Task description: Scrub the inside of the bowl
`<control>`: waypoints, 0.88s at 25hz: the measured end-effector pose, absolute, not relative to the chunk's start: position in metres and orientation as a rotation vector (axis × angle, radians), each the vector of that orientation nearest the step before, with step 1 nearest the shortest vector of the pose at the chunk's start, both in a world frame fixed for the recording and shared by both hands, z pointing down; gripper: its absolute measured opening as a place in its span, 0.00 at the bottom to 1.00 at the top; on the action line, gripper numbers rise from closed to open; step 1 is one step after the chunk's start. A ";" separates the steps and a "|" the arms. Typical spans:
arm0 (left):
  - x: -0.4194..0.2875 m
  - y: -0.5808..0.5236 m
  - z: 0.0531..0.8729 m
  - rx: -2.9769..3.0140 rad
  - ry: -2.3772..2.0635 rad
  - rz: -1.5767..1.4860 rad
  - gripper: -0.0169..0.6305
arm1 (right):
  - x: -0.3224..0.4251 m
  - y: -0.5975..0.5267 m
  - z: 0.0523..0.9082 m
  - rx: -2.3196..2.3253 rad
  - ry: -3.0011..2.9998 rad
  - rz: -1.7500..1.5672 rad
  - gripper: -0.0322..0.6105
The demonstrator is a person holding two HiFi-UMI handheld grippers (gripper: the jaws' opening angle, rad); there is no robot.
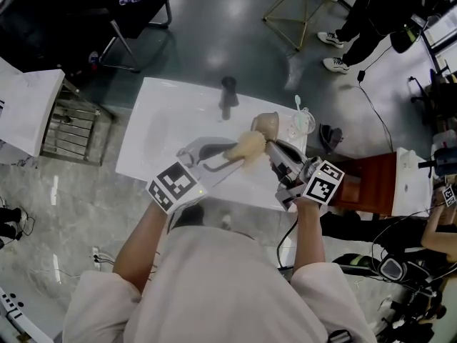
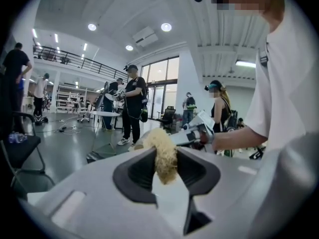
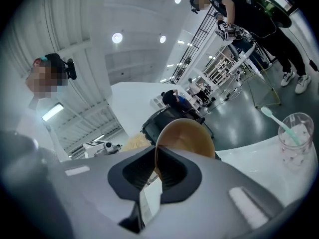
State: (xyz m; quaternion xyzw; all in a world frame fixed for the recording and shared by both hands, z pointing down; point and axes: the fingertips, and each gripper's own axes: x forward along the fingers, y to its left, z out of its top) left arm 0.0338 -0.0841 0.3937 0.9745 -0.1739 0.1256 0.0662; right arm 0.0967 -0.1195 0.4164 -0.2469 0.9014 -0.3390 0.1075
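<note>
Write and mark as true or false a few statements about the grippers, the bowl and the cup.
1. The left gripper is clamped on a pale fibrous scrubber. True.
2. The right gripper is empty. False: its jaws are shut on the rim of the tan bowl.
3. A gripper holds the clear cup. False: it stands on the white table.
4. A pale utensil stands in the cup. True.

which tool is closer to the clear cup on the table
Right. The right tool, shut on the bowl rim, is just short of the clear cup. The left tool, gripping the scrubber, sits farther off, on the bowl's other side.
</note>
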 end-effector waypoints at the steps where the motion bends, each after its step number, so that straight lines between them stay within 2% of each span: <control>1: 0.034 -0.086 0.390 2.947 -0.521 0.377 0.20 | 0.098 -0.118 0.418 -0.724 2.666 -0.998 0.08; 13: 0.058 -0.115 0.369 3.025 -0.503 0.357 0.20 | 0.090 -0.101 0.418 -0.545 2.642 -1.029 0.08; 22: 0.048 -0.150 0.384 2.980 -0.548 0.365 0.20 | 0.094 -0.074 0.408 -0.336 2.645 -0.997 0.08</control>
